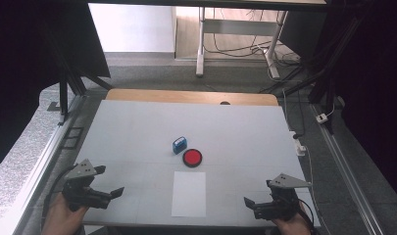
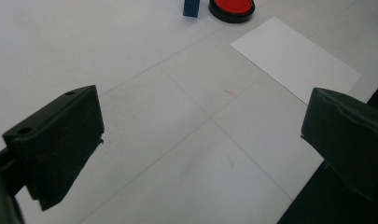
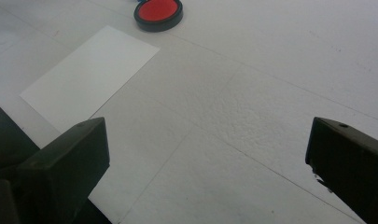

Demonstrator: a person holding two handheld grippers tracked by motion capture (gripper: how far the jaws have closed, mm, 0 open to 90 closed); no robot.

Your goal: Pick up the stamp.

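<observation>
Stamp (image 1: 179,145): a small blue block standing mid-bench, just beside the red ink pad (image 1: 191,157) and beyond the white paper sheet (image 1: 188,194).
Left gripper (image 1: 109,181): held at the near left of the bench (image 1: 137,127), jaws spread wide, nothing between them.
Right gripper (image 1: 257,198): held at the near right, jaws likewise apart and empty.
Tipping risk: the stamp is small and upright; it could be knocked over if approached off-centre.
Pad risk: the ink pad sits so close that it could be nudged or a jaw smeared with ink.
Paper risk: the loose sheet could be dragged if a gripper is passed low across it.
</observation>
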